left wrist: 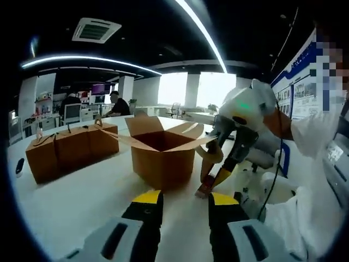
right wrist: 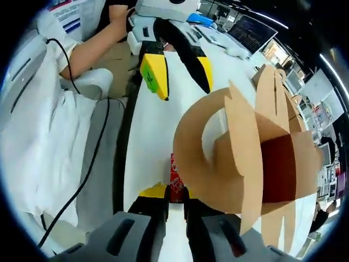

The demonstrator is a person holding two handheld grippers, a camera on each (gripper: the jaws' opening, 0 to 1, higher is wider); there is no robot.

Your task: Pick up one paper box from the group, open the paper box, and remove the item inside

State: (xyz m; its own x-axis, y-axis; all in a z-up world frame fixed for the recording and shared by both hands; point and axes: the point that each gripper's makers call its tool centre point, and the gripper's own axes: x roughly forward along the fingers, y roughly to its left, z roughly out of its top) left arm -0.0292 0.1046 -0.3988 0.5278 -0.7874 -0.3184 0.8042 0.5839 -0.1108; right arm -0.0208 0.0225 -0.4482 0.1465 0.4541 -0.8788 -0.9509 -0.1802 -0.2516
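Looking along the left gripper [left wrist: 182,203] in the left gripper view, we saw its yellow-tipped jaws spread apart with nothing between them, hovering over the white table [left wrist: 82,196]. Just ahead sat the open paper box [left wrist: 163,155], flaps splayed outward, brown interior showing. Left of it stood a group of closed paper boxes [left wrist: 71,150] in a row, touching each other. A small dark object [left wrist: 20,165] lay near the table's left edge. The right gripper [left wrist: 210,188] came in from the right, angled down beside the open box, with a small red item [left wrist: 205,189] pinched at its tips against the tabletop. A person's white sleeve [left wrist: 305,164] sat behind it. Far back, another person [left wrist: 117,103] sat at a desk.

In the right gripper view we saw the right gripper [right wrist: 175,199] with jaws narrow, clamped on the red item [right wrist: 175,183], which looked like a small printed packet; we couldn't read it. The open paper box [right wrist: 256,158] was just beside the jaws on the right, a curved flap touching near the item. The left gripper [right wrist: 180,73] hung above, jaws wide.
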